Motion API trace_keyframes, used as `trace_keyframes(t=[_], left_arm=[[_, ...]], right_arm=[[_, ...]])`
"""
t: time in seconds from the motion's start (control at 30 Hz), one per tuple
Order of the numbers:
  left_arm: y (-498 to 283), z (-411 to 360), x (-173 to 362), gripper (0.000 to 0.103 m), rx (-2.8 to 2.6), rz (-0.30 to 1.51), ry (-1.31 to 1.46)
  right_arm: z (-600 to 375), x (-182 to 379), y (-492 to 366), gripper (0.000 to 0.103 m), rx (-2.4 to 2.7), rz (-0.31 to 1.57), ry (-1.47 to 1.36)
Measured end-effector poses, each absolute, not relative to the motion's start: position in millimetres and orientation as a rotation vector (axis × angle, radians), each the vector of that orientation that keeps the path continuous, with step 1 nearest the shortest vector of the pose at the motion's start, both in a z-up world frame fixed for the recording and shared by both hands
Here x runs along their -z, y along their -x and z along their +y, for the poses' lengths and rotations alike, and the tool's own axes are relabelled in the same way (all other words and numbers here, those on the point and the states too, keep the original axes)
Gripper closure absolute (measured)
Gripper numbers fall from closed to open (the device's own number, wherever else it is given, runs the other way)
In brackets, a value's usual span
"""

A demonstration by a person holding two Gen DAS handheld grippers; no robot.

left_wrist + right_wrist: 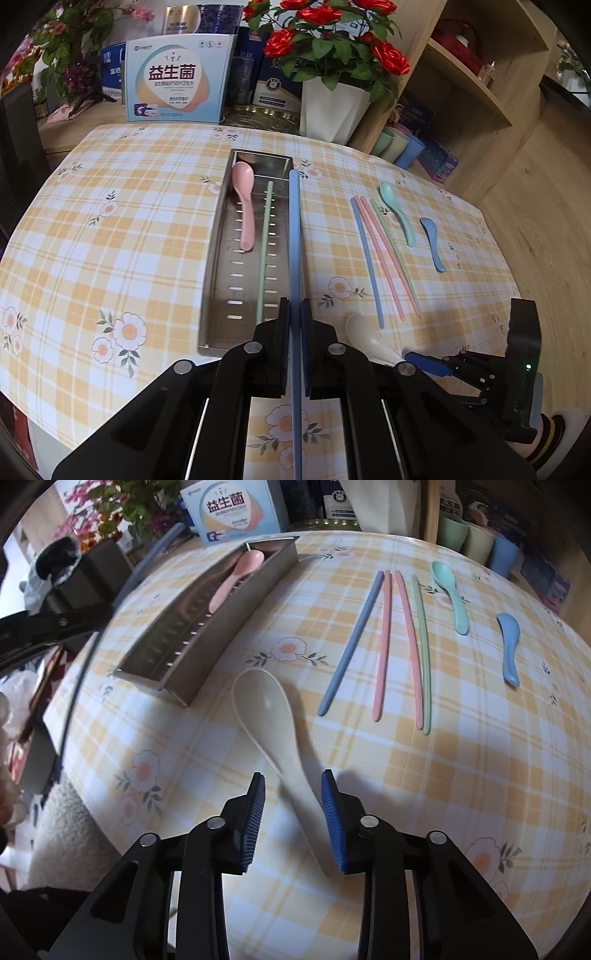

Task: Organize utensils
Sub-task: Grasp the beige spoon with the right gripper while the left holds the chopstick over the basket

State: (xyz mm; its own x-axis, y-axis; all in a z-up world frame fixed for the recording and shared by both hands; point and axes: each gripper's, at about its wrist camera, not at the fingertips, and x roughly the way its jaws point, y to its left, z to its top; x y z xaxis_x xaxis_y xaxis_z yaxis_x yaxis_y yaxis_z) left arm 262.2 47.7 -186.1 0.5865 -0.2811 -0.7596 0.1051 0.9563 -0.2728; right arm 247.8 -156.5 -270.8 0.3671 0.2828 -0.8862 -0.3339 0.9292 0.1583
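My left gripper (294, 310) is shut on a blue chopstick (294, 240) and holds it lengthwise over the right edge of the steel tray (218, 258). The tray holds a pink spoon (243, 203) and a green chopstick (265, 251). My right gripper (293, 786) is open, its fingers on either side of the handle of a cream spoon (269, 709) that lies on the cloth. Beyond it lie a blue chopstick (351, 642), two pink chopsticks (384, 642), a green chopstick (421, 650), a teal spoon (450, 594) and a blue spoon (509, 646).
The table has a yellow checked cloth (110, 229). At its far edge stand a printed box (177, 81), a white pot of red roses (332, 107) and a gold tin. Pastel cups (476, 539) and wooden shelves stand at the right.
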Motion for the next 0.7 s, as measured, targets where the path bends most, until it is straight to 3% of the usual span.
trace_keyframes(t=[0.13, 0.23, 0.7], left_arm=[[-262, 54, 187, 0.097, 0.223, 0.917, 0.217], [-263, 56, 189, 0.097, 0.223, 0.920, 0.222], [-265, 54, 193, 0.097, 0.211, 0.937, 0.207]], right_arm=[[-154, 273, -251, 0.080, -0.383, 1.135, 0.058], [-153, 273, -250, 0.089, -0.387, 1.132, 0.056], [-174, 257, -248, 0.089, -0.365, 1.052, -0.068]])
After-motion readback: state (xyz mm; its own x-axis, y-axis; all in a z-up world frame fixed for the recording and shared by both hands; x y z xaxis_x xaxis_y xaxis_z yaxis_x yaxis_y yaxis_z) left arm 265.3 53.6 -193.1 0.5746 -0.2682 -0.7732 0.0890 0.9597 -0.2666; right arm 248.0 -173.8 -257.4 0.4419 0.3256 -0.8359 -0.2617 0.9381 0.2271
